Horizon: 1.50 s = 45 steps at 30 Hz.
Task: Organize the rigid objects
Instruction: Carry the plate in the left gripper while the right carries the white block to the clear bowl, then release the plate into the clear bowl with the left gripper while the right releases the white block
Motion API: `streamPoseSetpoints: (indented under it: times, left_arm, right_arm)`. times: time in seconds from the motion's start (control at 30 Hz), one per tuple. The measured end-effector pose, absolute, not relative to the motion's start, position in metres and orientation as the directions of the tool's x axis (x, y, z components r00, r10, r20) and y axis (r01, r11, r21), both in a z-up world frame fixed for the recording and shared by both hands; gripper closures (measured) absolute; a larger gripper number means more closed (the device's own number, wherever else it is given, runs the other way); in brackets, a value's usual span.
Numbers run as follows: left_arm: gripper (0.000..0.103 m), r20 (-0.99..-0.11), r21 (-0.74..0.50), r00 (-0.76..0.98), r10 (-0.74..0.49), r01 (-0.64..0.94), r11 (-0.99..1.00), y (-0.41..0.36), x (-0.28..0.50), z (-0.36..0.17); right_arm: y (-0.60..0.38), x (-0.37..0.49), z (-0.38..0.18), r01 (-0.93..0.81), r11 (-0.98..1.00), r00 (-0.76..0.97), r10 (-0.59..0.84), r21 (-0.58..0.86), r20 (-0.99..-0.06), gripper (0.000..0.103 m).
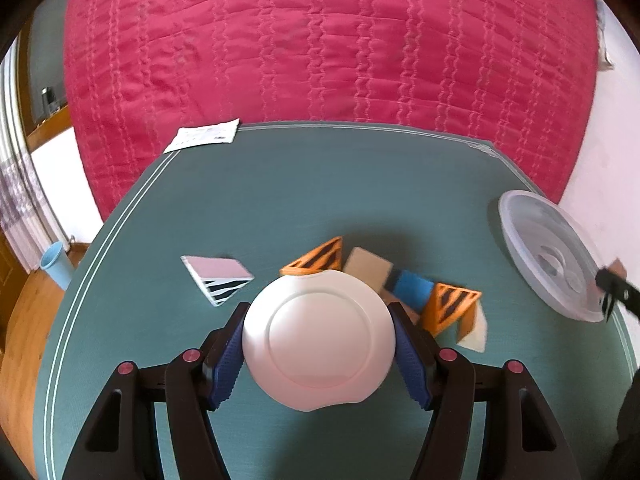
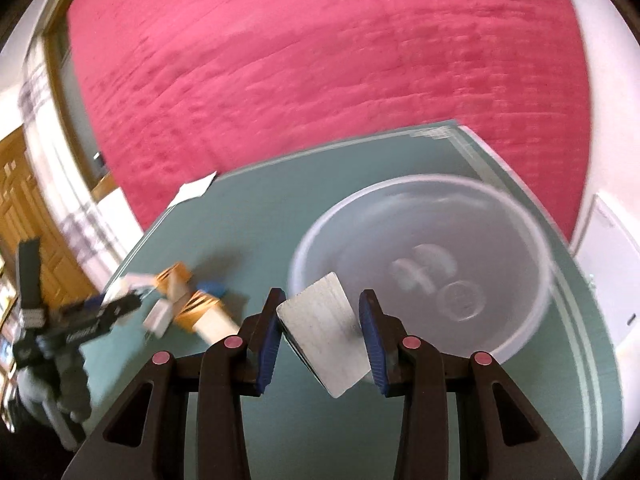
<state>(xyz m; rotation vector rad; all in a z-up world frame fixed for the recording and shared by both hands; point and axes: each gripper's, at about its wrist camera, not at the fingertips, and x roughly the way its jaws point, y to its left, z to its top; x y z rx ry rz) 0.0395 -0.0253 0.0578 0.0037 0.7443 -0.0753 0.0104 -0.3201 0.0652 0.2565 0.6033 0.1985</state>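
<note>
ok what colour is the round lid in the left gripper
White round lid, clearest in the left wrist view.

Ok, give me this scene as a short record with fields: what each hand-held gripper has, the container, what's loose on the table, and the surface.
left hand-held gripper: shut on white round lid
right hand-held gripper: shut on pale wooden block, tilted, at the tub's near rim
container: translucent plastic tub, nothing in it
loose pieces: orange striped triangles, blue block, pink block
surface: green table
also: white paper at far corner
</note>
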Motion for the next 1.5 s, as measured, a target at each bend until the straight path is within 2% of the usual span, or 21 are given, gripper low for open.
streamPoseSetpoints:
  times: [0.37, 0.53, 0.97, 1.5]
  left_arm:
    - [0.033, -0.677, 0.002, 0.728, -0.106, 0.147, 0.989, -0.064, 0.041, 0.062]
    - [0.033, -0.679, 0.000, 0.722, -0.134, 0.183, 0.983, -0.082, 0.043, 0.065]
    - [0.033, -0.667, -0.014, 0.697, -0.262, 0.340, 0.940, -0.148, 0.050, 0.075]
    - [0.033, -0.655, -0.079, 0.621, -0.430, 0.509, 0.857, -0.230, 0.073, 0.080]
  right_arm:
    - [-0.378, 0.036, 0.061, 0.084, 0.951, 0.838, 0.093, 0.297, -0.537, 0.063]
    - [-0.393, 0.039, 0.052, 0.150, 0.935, 0.837, 0.053, 0.322, -0.544, 0.057]
    - [-0.402, 0.023, 0.057, 0.263, 0.911, 0.873, -0.085, 0.317, -0.481, 0.055]
    - [-0.407, 0.008, 0.060, 0.289, 0.897, 0.889, -0.121, 0.336, -0.442, 0.052]
